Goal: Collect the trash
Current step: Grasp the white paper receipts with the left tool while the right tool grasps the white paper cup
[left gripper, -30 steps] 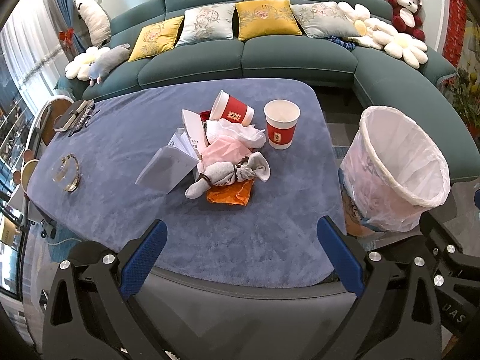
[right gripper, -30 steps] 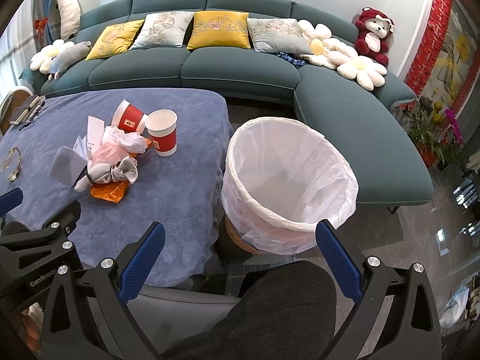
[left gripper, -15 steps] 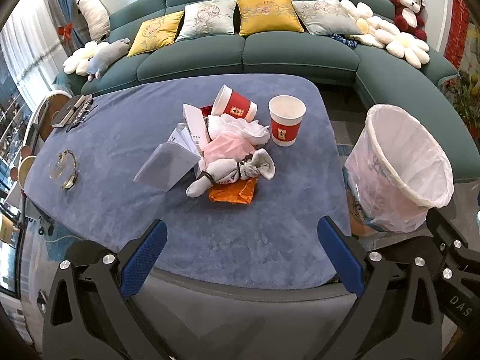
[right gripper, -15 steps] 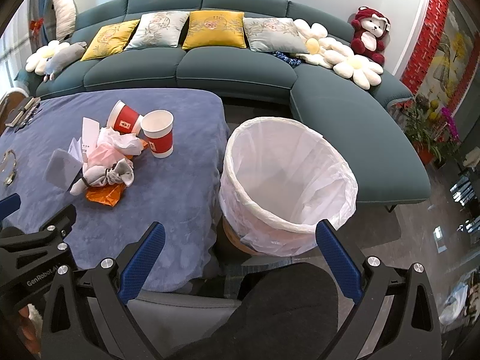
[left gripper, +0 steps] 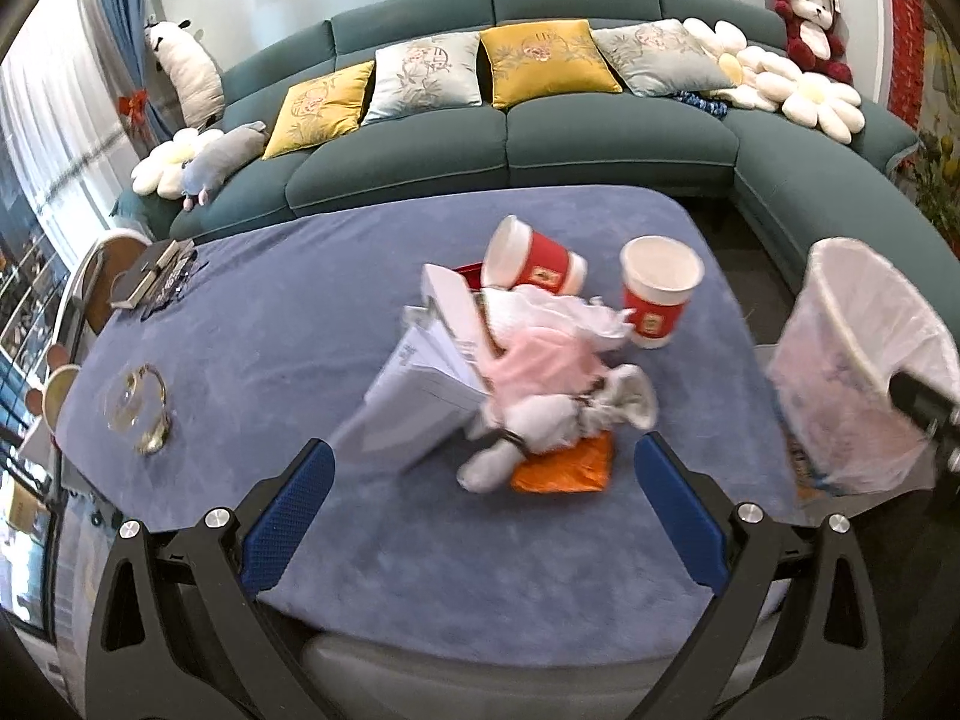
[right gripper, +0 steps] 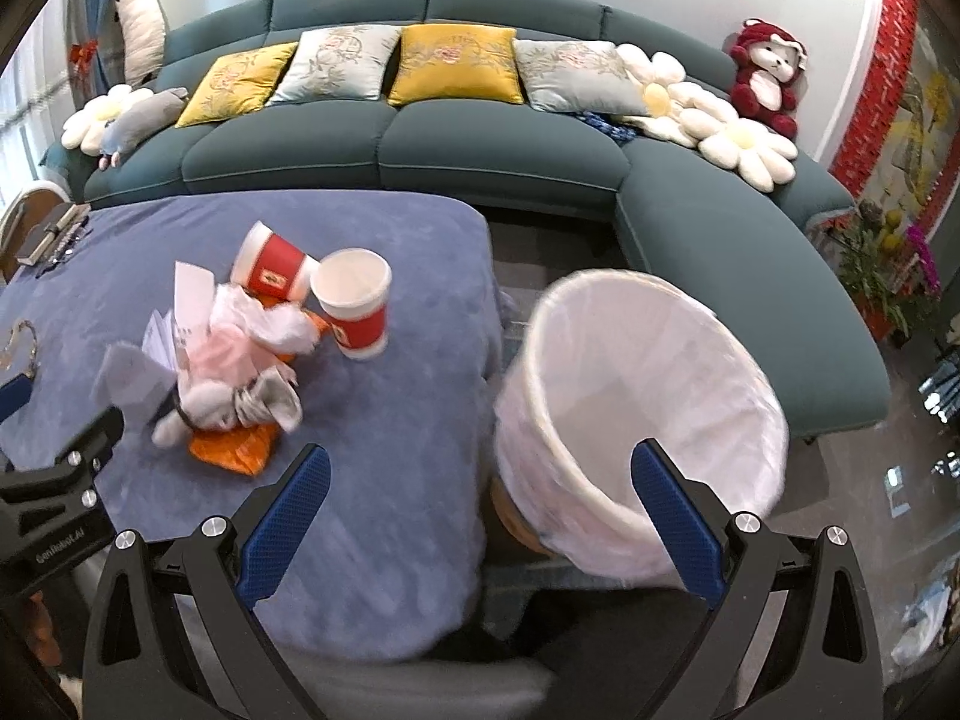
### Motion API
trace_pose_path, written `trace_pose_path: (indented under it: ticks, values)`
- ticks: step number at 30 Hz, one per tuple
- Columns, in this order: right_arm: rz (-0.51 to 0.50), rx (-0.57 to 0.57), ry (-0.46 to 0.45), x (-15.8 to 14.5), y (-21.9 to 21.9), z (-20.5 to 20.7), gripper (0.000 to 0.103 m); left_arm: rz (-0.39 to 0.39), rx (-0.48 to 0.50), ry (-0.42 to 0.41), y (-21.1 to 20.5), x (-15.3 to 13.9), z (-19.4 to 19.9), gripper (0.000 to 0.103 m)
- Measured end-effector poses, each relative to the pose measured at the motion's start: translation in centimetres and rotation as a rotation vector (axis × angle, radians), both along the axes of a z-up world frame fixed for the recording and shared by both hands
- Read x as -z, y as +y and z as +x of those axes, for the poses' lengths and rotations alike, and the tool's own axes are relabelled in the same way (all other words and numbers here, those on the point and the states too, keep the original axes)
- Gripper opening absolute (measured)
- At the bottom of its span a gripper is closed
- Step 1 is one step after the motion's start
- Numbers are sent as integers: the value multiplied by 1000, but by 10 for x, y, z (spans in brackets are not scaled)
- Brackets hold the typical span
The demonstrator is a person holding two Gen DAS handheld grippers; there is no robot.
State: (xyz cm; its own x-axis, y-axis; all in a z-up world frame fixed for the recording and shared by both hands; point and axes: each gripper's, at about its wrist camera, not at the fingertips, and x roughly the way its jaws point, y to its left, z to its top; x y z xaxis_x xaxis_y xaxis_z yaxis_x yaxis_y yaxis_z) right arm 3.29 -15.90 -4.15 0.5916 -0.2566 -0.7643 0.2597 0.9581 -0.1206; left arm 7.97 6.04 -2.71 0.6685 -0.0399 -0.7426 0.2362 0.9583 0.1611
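I'm looking into a living room: a teal sofa (left gripper: 510, 138) with cushions curves behind a table (left gripper: 300, 312) draped in blue cloth, and the trash sits heaped in the middle of it. The bin (right gripper: 642, 420), lined with a white bag, stands off the table's right edge, tilted in my right view. My left gripper (left gripper: 480, 516) hovers over the near edge with its fingers wide apart and nothing between them; my right gripper (right gripper: 474, 516) is likewise spread and empty, straddling the gap between table and bin. The pile: one red cup (left gripper: 657, 294) upright at the right of the heap, a second cup (left gripper: 531, 261) tipped on its side behind it, white tissue (left gripper: 558, 312), a pink wad (left gripper: 540, 360), a grey-white bundle (left gripper: 564, 420) tied with dark bands, an orange wrapper (left gripper: 564, 471) under that, and papers (left gripper: 420, 402) leaning at the left. All of it looks light, I'd judge. The cups are thin paper and will crush, so I'd pinch the rim wall of the upright one gently. The tissue and pink wad are soft and will compress; I'd take them deep in the bulk so they don't slip out. The wrapper looks slick and lies flat, hard to get under. The papers are floppy; I'd take an edge. Off to the left lies a glass lid (left gripper: 135, 411), which I'd leave alone.
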Motion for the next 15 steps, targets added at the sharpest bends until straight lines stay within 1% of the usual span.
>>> trace_pose_path:
  ticks: [4,8,11,15]
  values:
    - [7,-18,-12,5,11,33,96,7,6,3,23,13,26,96]
    - [24,-42,-18,15,25,70,96,1,-13,52,45,35,53,95]
    - [35,-54,-8,26,34,99,96,-14,-12,75,55,49,68,90]
    - [46,-66,4,38,41,129,96,-56,-5,101,64,63,82,89]
